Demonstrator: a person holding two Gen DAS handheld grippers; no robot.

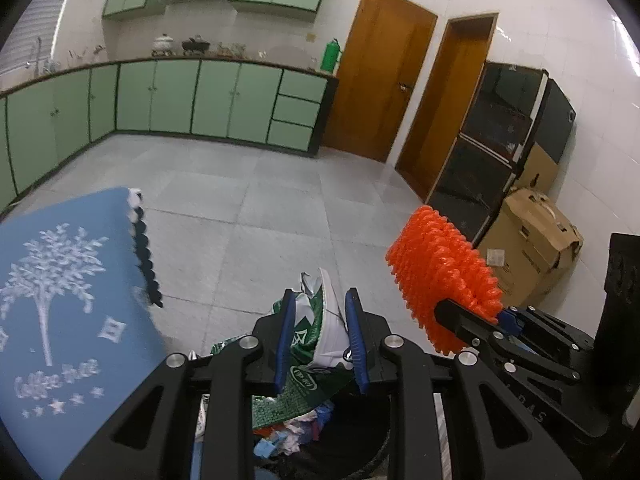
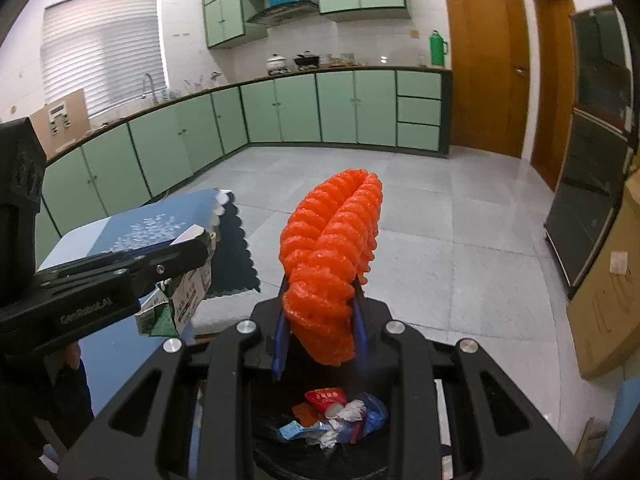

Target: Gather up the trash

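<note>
Both grippers hung over the trash bin at 6 o'clock, prob. so each piece would drop straight in. Left gripper had its fingers clamped on a crumpled green-and-white carton, held upright above the bin w/ its top sticking out past the tips. Right gripper, at approx 3 o'clock from the left, was pinched on an orange foam net, most of it standing free. Bin already held wrappers and paper scraps. Blue-clothed table sat at 9 o'clock.
</note>
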